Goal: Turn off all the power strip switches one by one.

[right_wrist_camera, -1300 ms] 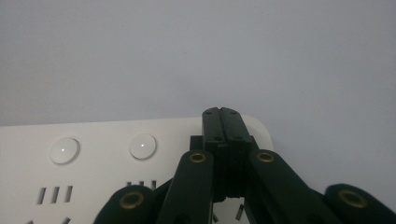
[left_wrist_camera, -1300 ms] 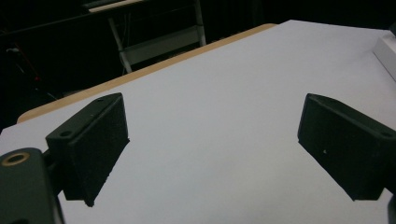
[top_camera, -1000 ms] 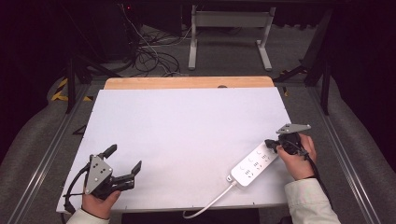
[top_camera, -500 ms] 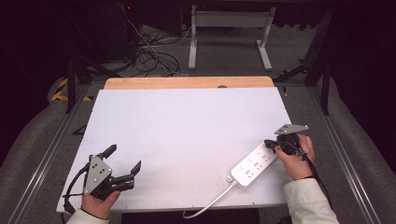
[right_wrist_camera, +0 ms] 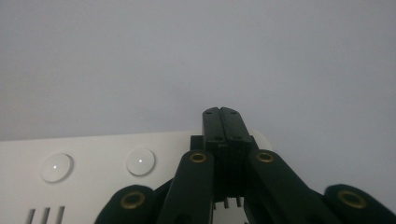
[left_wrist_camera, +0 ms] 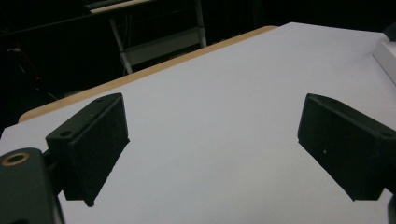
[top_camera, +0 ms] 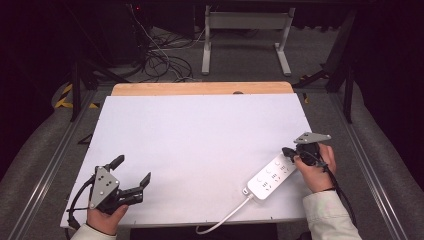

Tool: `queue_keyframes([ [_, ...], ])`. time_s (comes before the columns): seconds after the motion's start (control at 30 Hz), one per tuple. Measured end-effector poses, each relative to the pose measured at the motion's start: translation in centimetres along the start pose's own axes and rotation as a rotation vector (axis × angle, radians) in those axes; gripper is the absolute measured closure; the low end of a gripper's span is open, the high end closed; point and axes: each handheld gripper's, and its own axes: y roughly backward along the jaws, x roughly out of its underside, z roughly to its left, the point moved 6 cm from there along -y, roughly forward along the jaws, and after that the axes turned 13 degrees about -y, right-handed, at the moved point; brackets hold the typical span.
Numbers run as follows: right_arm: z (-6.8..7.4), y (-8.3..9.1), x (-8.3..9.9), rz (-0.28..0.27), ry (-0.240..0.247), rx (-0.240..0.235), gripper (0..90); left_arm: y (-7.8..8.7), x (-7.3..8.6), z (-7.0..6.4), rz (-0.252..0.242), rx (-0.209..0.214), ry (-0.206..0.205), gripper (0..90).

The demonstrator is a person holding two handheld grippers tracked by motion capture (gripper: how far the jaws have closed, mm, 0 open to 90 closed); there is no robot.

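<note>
1. Power strip (top_camera: 272,176): it lies near the tabletop's (top_camera: 200,145) right edge, slanted, with its far end toward that edge and its white cord (top_camera: 220,220) running off over the near edge. Between the earlier high views and this one we see no shift in the strip.

2. Our right gripper (top_camera: 289,152) sits at the strip's far end just as it did a second ago. In the right gripper view its jaws are pressed flat together with nothing between them, poised over the end of the strip by the round buttons (right_wrist_camera: 141,162). We judge this to be a press or a nudge with clenched jaws, not a grasp, and since nothing has moved, the push has either not begun or is only holding.

3. Our left gripper (top_camera: 131,176) rests near the tabletop's near left corner, well apart from the strip, unmoved across the views. Its jaws stand wide apart and empty, with bare white surface between them in the left gripper view.

4. Around the work: the white sheet leaves a strip of bare wood (top_camera: 200,89) along the far edge. Beyond the table we see a metal stand (top_camera: 245,30) and a tangle of cables (top_camera: 160,60) on the floor.

5. In the way: nothing lies between either gripper and the strip. The cord over the near edge may drag if the strip is slid.
</note>
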Motion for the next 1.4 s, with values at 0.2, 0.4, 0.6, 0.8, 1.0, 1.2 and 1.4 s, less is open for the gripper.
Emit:
queue_keyframes([
  [0.2, 1.0, 2.6, -1.6, -0.13, -0.029, -0.089, 90.0, -0.2, 0.0, 0.0, 0.004, -0.001, 0.001, 9.2],
  [0.4, 1.3, 3.4, -1.2, -0.133, -0.031, -0.128, 90.0, -0.1, 0.0, -0.1, 0.003, 0.0, 0.0, 9.2],
  [0.6, 2.1, 3.8, -1.5, -0.129, -0.003, -0.138, 90.0, -0.1, 0.0, -0.1, 0.003, 0.003, 0.002, 9.2],
  [0.8, 3.6, 3.6, -1.3, -0.092, 0.032, -0.196, 90.0, -0.1, 0.1, -0.1, 0.007, 0.0, 0.002, 9.2],
  [1.0, 4.2, 3.3, -0.9, -0.042, 0.053, -0.18, 90.0, -0.2, 0.1, -0.1, 0.009, 0.0, -0.001, 9.2],
  [1.2, 3.8, 2.3, -0.3, 0.006, 0.058, -0.141, 90.0, -0.2, 0.1, -0.1, 0.011, -0.002, 0.0, 9.2],
  [1.4, 3.1, 1.3, 0.6, 0.045, 0.048, -0.133, 90.0, -0.2, 0.1, -0.1, 0.012, -0.003, -0.001, 9.2],
])
